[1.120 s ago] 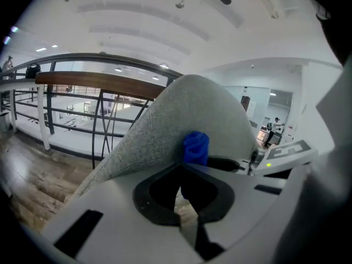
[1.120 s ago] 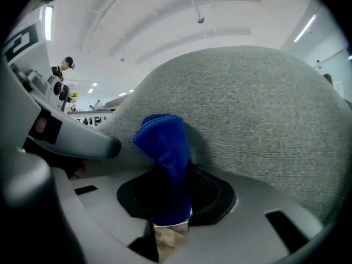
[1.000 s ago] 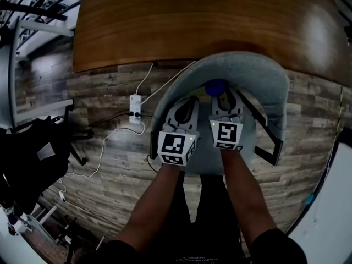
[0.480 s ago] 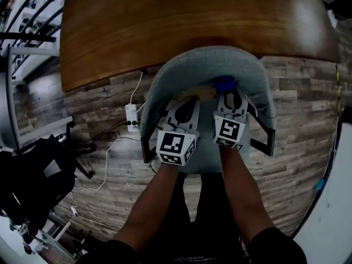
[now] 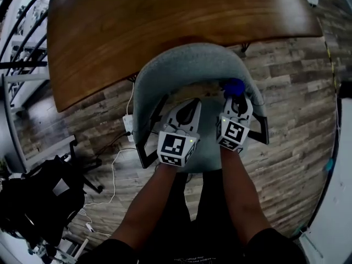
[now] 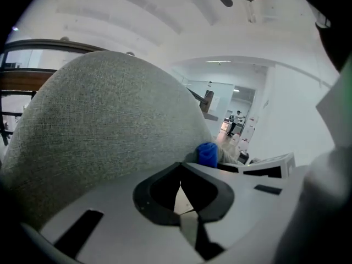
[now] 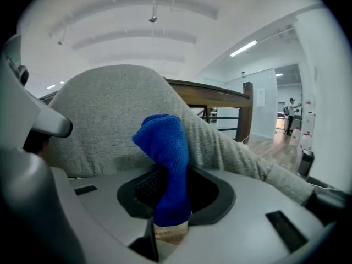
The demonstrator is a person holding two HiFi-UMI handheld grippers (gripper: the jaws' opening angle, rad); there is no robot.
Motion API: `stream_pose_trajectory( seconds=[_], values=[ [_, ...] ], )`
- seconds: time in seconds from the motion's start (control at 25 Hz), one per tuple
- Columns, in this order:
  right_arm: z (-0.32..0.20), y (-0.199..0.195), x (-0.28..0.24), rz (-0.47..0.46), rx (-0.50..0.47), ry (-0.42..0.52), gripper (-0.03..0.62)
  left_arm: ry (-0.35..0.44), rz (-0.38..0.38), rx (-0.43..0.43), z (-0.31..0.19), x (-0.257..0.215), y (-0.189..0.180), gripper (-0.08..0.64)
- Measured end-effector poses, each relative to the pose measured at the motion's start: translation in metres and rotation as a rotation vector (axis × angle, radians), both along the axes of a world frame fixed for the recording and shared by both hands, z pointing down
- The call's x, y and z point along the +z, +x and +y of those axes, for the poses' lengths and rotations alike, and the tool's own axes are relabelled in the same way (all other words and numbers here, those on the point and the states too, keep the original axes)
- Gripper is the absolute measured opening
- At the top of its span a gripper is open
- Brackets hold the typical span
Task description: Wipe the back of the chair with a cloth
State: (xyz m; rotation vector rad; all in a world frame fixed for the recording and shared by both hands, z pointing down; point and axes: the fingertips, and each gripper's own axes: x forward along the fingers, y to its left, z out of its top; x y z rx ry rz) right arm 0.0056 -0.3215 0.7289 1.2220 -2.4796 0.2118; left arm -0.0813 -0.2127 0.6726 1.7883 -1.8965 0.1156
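Observation:
A grey fabric chair stands below me, its curved back toward a wooden table. My right gripper is shut on a blue cloth that pokes out past its tips, close to the inside of the chair back at its right side. In the right gripper view the blue cloth stands up between the jaws in front of the grey chair back. My left gripper hovers over the seat beside it, shut with nothing in it. The left gripper view shows the chair back close ahead and the cloth at its right.
A brown wooden table lies just beyond the chair. A white power strip with cables lies on the wood-plank floor at the left. A black object sits at the lower left. The chair's black armrests flank the seat.
The view has swung, so the table and chair sit more to the left. The right gripper with the cloth has shifted right along the chair back. The left gripper stays over the seat.

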Motion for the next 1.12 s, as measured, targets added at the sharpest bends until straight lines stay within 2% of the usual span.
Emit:
stream_pose_trajectory(
  seconds=[0.2, 0.4, 0.64, 0.72, 0.88, 0.96, 1.12],
  values=[
    [-0.001, 0.036, -0.003, 0.027, 0.114, 0.008, 0.101, 0.012, 0.032, 0.060, -0.005, -0.007, 0.016, 0.008],
    [0.005, 0.067, -0.003, 0.033, 0.220, -0.018, 0.101, 0.028, 0.028, 0.125, -0.009, -0.020, 0.035, 0.008],
    [0.018, 0.094, -0.013, 0.029, 0.300, -0.065, 0.101, 0.027, 0.026, 0.133, 0.004, -0.038, 0.042, 0.008],
    [0.023, 0.091, -0.031, -0.008, 0.266, -0.069, 0.101, 0.032, 0.025, 0.121, 0.007, -0.049, 0.041, 0.008],
    [0.044, 0.079, -0.091, -0.062, 0.078, -0.035, 0.101, 0.041, 0.023, 0.089, 0.012, -0.081, 0.048, 0.008],
    [0.056, 0.082, -0.121, -0.077, 0.015, -0.024, 0.101, 0.053, 0.030, 0.073, 0.015, -0.101, 0.057, 0.008],
    [0.065, 0.054, -0.174, -0.154, -0.133, 0.038, 0.101, 0.121, -0.016, 0.009, 0.016, -0.146, 0.051, 0.008]
  ],
)
